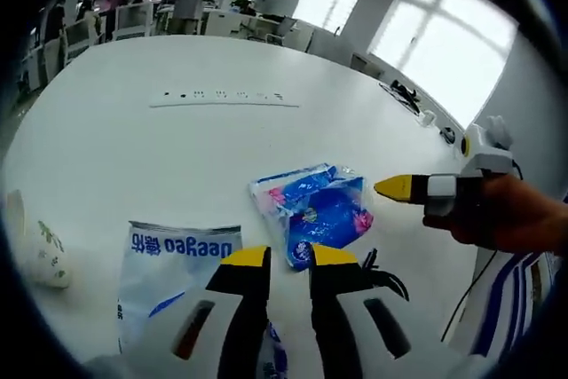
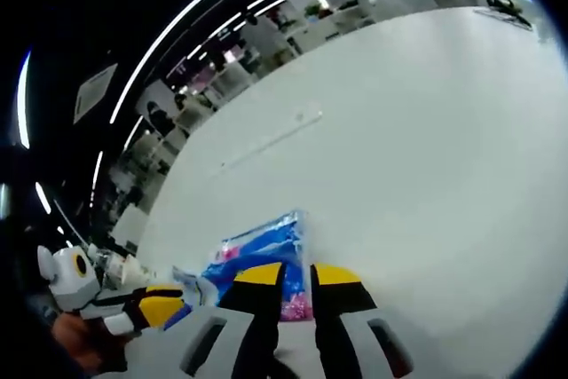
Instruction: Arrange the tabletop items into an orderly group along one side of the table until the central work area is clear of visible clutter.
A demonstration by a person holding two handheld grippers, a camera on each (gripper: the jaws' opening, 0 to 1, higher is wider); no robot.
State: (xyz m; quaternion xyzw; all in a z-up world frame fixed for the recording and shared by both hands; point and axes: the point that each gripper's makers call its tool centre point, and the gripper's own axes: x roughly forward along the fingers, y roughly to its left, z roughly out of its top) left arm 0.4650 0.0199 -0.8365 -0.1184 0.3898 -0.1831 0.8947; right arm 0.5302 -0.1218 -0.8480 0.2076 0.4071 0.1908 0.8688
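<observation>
snack packet [image 1: 312,213] mid-table [image 1: 177,148], larger bag [image 1: 173,264] beside it nearer, cup [image 1: 40,250] at left, socket strip [image 1: 224,97] beyond

In the left gripper view, the left gripper [image 1: 289,257] is held low and level, its yellow-tipped jaws parted by a narrow gap. The right gripper [image 1: 396,187] is seen entering from the right, gripped by a hand [image 1: 506,213]. In the right gripper view, the right gripper's jaws are likewise held slightly apart, and the left gripper is seen at lower left.
</observation>
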